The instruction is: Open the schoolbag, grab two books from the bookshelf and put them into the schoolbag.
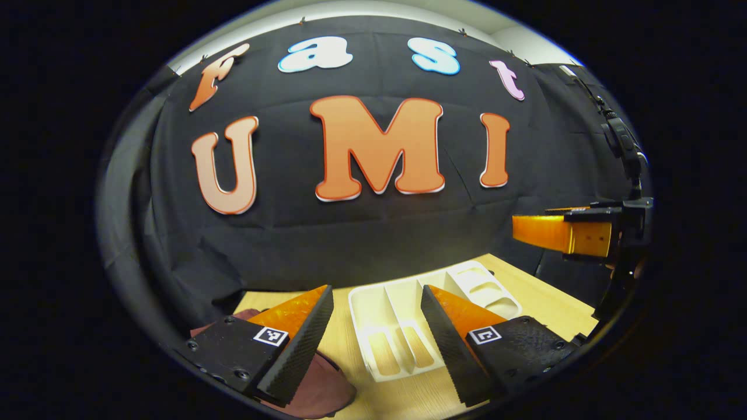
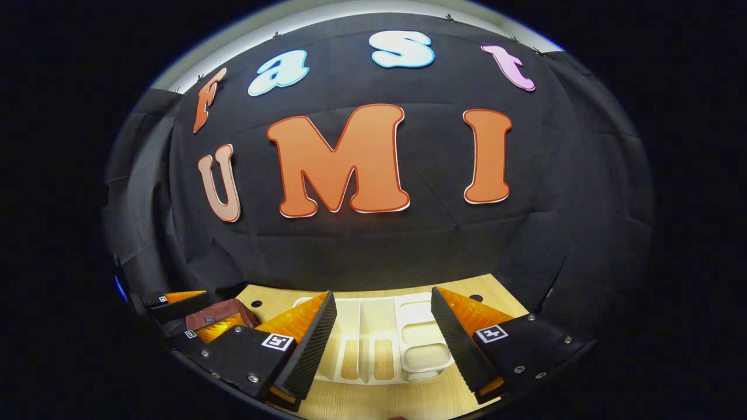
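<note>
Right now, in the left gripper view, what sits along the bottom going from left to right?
Dark red schoolbag → left gripper, open over the white divided tray → bare wooden table → the right gripper, hanging above the table's right end.

Left gripper (image 1: 376, 332) and right gripper (image 2: 382, 338): wedge fingers with ribbed inner faces, black screwed mounts bearing square coded tags at 6 o'clock

My left gripper (image 1: 376, 344) hides most of the schoolbag (image 1: 318, 388) at 7 o'clock; its opening cannot be assessed. My 2 right fingers (image 2: 309, 344) cover both ends of the white bookshelf (image 2: 379, 338). The table (image 1: 543, 303) is cut off at 6 o'clock.
</note>
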`<state>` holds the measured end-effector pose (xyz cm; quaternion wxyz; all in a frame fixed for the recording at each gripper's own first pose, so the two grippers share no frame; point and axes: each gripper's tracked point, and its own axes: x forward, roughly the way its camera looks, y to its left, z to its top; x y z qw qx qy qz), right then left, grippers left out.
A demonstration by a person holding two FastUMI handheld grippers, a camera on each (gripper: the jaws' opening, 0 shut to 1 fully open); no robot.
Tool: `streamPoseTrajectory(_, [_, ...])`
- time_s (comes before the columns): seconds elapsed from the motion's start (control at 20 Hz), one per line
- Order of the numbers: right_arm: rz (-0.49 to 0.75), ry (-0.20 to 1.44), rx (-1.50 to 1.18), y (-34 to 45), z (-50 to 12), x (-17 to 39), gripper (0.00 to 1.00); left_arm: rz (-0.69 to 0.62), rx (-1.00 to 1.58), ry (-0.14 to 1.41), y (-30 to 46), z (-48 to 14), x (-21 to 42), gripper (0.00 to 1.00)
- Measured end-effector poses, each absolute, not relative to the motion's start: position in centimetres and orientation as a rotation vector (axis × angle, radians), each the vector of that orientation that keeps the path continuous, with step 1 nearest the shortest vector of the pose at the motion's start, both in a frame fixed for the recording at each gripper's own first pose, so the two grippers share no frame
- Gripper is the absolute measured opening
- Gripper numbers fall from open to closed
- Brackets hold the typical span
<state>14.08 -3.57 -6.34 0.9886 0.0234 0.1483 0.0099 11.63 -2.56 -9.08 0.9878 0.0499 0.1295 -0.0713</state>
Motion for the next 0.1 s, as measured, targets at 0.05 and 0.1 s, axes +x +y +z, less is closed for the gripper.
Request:
streamPoseTrajectory(0.05, [0.016,0.285,0.041,-3.62,-6.17,14.00,0.97,-0.125,0.103,0.223,-2.54,-8.13,11.68,0.96])
streamPoseTrajectory(0.1, [0.018,0.267,0.038,-3.33,-5.92,14.03,0.97,-0.106,0.103,0.184,-2.51,-7.15,11.76,0.96])
